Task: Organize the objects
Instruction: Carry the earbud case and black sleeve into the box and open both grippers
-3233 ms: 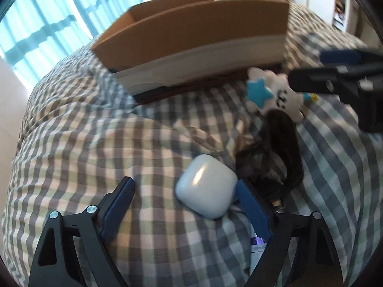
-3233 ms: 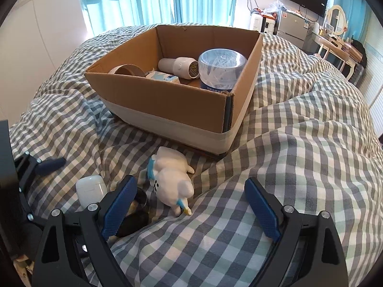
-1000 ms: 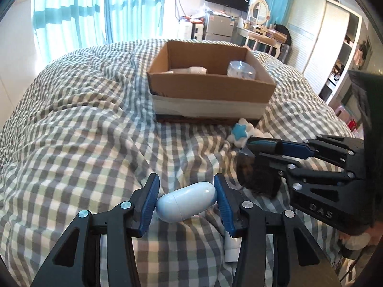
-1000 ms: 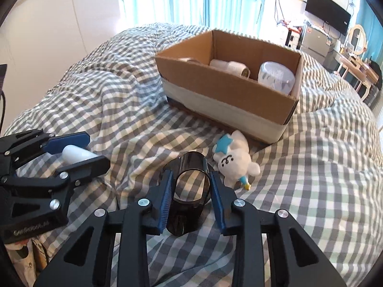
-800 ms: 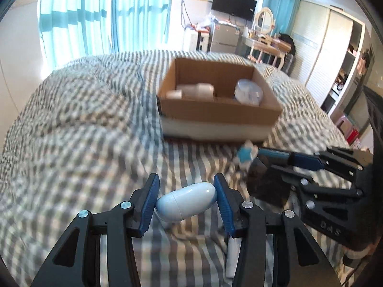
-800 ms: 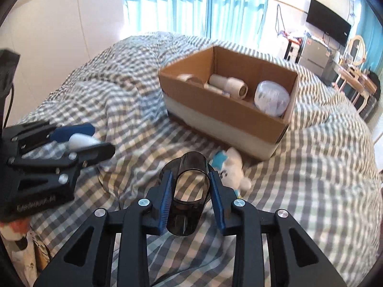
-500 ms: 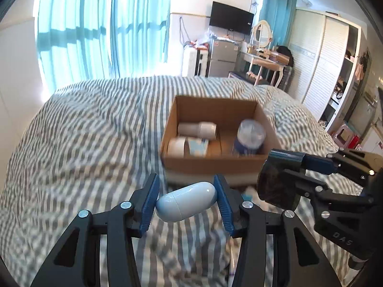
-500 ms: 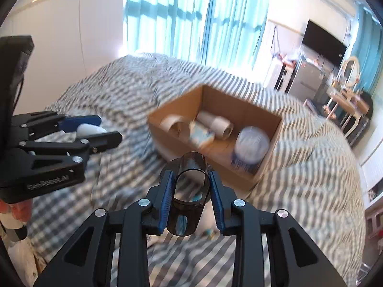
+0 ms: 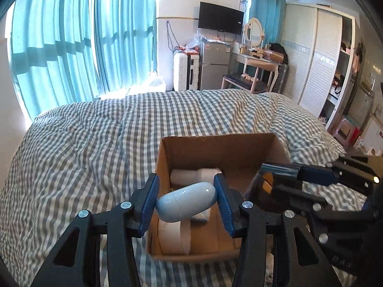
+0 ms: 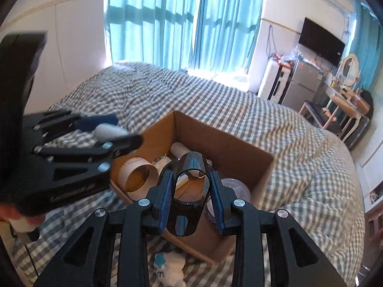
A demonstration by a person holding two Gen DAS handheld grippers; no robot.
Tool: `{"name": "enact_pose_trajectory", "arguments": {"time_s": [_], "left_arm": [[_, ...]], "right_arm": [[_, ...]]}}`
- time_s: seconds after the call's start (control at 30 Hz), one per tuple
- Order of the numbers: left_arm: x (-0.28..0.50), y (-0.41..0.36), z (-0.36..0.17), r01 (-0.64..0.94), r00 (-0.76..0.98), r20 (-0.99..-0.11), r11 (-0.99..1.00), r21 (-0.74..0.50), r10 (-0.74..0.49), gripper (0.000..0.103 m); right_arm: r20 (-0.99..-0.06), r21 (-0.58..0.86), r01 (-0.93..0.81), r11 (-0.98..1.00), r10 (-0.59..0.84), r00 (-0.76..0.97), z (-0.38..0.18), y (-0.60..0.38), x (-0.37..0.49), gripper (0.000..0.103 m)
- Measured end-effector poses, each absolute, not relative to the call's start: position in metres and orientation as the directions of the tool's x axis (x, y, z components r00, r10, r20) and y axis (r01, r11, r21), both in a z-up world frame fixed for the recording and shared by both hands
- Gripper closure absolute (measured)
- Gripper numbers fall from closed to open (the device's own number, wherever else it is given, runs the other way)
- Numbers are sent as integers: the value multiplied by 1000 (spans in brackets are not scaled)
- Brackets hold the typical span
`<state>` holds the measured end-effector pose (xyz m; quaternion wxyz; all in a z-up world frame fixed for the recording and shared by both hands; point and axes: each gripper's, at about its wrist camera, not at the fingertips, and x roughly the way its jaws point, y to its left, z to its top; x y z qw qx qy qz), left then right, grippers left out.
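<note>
Pinching a white case (image 9: 186,201), the left gripper (image 9: 186,203) hangs above the cardboard box (image 9: 222,148); beside it, the right gripper (image 10: 190,192) clamps a dark tube (image 10: 189,184).

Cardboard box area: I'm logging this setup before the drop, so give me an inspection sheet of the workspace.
Surface: checked duvet.
Job's things: cardboard box holds tape roll, white cylinder, clear tub.
Clutter: plush toy outside the box.
Grippers: left gripper shut on white case; right gripper shut on dark tube.
Cables: nothing seen on the bed.
Surroundings: curtains, television, fridge, wardrobe.
</note>
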<state>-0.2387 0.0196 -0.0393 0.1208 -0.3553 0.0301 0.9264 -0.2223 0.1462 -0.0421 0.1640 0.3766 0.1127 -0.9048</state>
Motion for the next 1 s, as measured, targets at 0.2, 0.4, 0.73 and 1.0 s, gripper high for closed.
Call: {"name": "enact_pose_trajectory", "arguments": {"time_s": [0.2,0.4,0.73,1.0], "left_arm": [[-276,31,-63,-271,-703,-684,-963,2,196,55],[-294,33,-88,-273,-671,-719,-962,11,182,55],[-279,40,-83,-274,-678,-717,-961,41,163,36],[-245,27,-29,-151,-758,-646,-988,37,92,13]], "right_arm": [[-745,-19,408,-913,-259,-614,-74,153,-244,73],[-780,25,434,-901,-289,-555,-100,154,-251,73],[-757,17,415,-910,-283,-589,-84,154,-234,48],[-718,-24,403,-915,-265,-644,-39,161,-199,42]]}}
